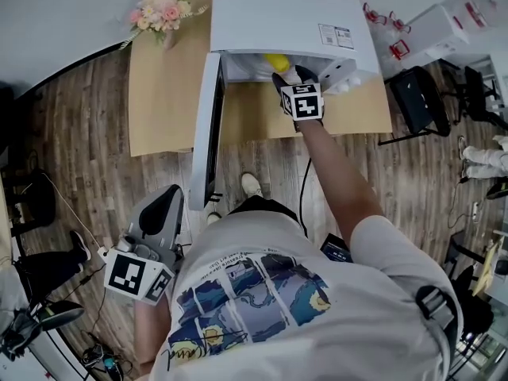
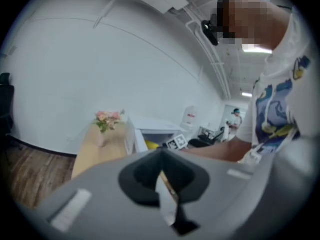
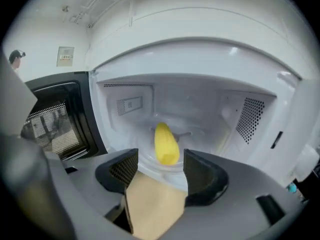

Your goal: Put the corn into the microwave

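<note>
Yellow: one corn cob (image 3: 165, 143), lying on the clear round glass turntable (image 3: 192, 134) inside the cavity of the white box-shaped microwave oven (image 1: 278, 14); one end pointing out toward the opening; free of both grippers.

White microwave oven: standing on the pale tan wooden bench (image 1: 159, 94); white door (image 1: 208, 125) with dark window swung fully open to the left in the head view, seen edge-on there; perforated vent panel (image 3: 249, 119) on the cavity's right wall.

Right gripper (image 3: 156, 170), grey body with black ribbed pads: held at the mouth of the cavity on an outstretched bare arm (image 1: 341, 181), pointing in and somewhat downward; jaws spread wide, only bare bench top showing between them; corn just beyond the tips, apart from both pads.

Left gripper (image 1: 168, 198), same make: held low at the person's left side over the brown wood-plank floor (image 1: 79, 149), well apart from the oven; jaws pressed together, pinching nothing.

Pink and cream flower bunch (image 1: 163, 10): at the bench's far left corner, left of the oven.

Person: standing before the bench in a pale T-shirt (image 1: 262, 292) with a blue and yellow print.

Black office chairs (image 1: 417, 94): on the floor to the right of the bench.
</note>
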Available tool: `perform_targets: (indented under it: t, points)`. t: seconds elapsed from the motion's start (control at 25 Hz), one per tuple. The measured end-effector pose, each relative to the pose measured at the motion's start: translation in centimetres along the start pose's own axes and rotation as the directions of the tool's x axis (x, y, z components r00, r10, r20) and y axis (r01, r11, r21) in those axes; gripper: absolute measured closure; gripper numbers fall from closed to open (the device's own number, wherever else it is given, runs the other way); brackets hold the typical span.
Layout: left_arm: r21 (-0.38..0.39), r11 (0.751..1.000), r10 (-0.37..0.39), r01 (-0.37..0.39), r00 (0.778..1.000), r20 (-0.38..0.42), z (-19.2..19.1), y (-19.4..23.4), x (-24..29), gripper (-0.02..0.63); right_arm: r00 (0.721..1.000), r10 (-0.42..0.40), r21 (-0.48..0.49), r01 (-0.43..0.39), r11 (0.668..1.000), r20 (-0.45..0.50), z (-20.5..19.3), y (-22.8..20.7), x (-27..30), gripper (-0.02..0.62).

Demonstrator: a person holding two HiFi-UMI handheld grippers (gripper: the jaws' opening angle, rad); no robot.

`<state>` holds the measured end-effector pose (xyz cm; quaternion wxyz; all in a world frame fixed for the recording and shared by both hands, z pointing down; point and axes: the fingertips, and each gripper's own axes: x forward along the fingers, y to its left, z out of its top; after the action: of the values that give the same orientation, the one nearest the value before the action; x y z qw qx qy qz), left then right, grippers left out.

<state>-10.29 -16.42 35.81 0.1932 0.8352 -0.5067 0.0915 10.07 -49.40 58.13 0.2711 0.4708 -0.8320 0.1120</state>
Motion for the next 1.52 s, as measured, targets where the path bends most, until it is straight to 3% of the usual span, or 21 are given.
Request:
perform_targets:
  t: [0.28, 0.92, 1.52]
  points:
    - [0.012, 0.998, -0.06, 0.06, 0.998, 0.017, -0.7, 0.0, -2.3, 0.597, 0.999, 0.027, 0.086, -0.029, 0.996, 0.022, -1.0, 3.0, -5.4, 0.331]
    - [0.048, 0.984, -0.175, 0.174, 0.984, 0.018, -4.5, -0.4, -8.8, 0.597, 0.991, 0.079, 0.095, -0.09, 0.991, 0.111, -3.1, 13.7, -20.5, 0.575]
    - [0.06, 0.957, -0.283, 0.283, 0.959, -0.012, -9.4, -2.3, -12.8, 0.598, 0.97, 0.199, 0.051, -0.208, 0.977, 0.137, -4.9, 24.9, -31.1, 0.586]
